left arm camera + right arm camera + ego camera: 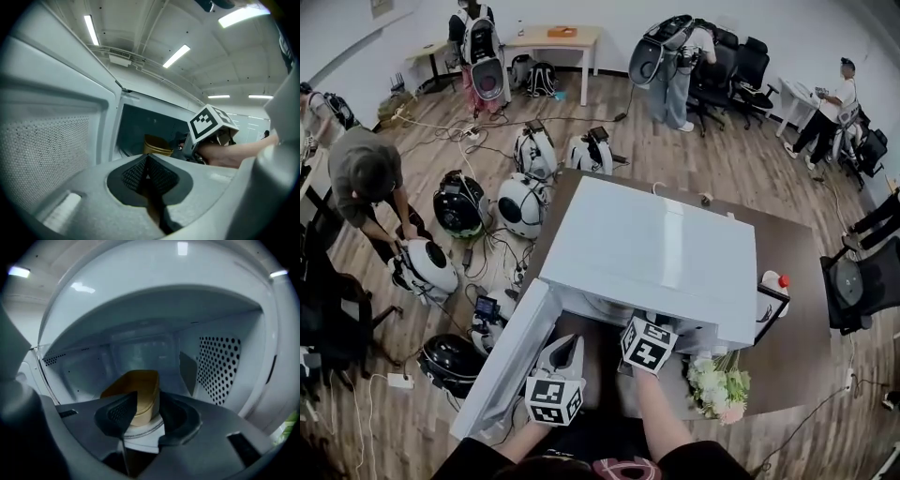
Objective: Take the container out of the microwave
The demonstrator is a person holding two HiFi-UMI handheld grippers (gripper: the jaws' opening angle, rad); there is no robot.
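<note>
A white microwave [656,253] stands on the table with its door [502,361] swung open to the left. Inside, a tan container [136,390] sits on the glass turntable [140,433]; the left gripper view also catches this container [157,145]. My right gripper [143,411] reaches into the cavity, its jaws open, with the container's near end between the pads and not pressed. Its marker cube [211,124] shows at the microwave's mouth. My left gripper [147,161] is shut and empty, hanging beside the open door, outside the cavity.
Next to the microwave on the brown table [787,347] are white flowers [717,384] and a white bottle with a red cap [773,281]. Helmets, cables and a crouching person [366,178] fill the floor at left. Perforated cavity wall [220,366] lies right of the container.
</note>
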